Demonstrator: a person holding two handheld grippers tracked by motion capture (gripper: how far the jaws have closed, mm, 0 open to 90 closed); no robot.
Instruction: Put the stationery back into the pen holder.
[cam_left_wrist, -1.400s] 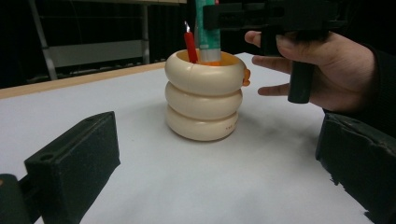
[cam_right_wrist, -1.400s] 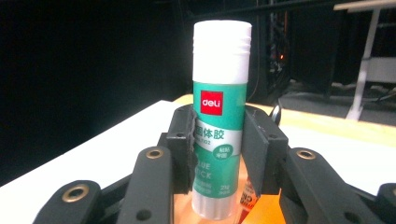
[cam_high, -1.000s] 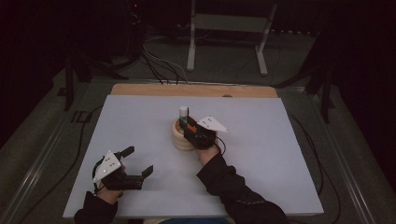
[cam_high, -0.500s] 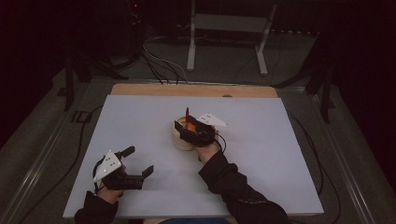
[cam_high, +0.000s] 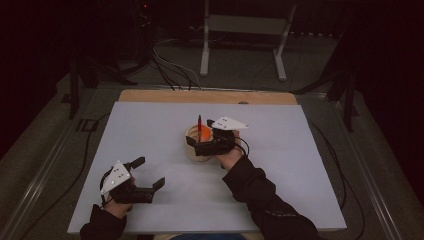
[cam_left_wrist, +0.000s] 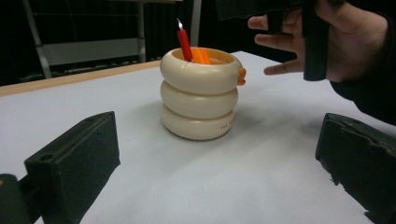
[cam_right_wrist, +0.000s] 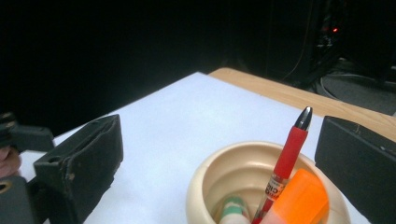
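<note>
Mid-counter (cam_high: 150, 125): cream ringed cup (cam_high: 192, 145) standing, red pen (cam_high: 199, 126) now leaning inside beside orange marker (cam_right_wrist: 299, 196). Right gripper (cam_high: 210, 141) fingers just opening, empty, lifting above rim. Left gripper (cam_high: 147, 172) resting open, unmoved.

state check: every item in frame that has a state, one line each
cream holder: upright on the white table, open top, three items inside
red pen: upright in the holder, leaning on its rim
orange marker: in the holder, released
green-banded marker: low inside the holder
right gripper: open, jaws just opened, above the holder, nothing gripped
left gripper: open, empty, low over the table
</note>
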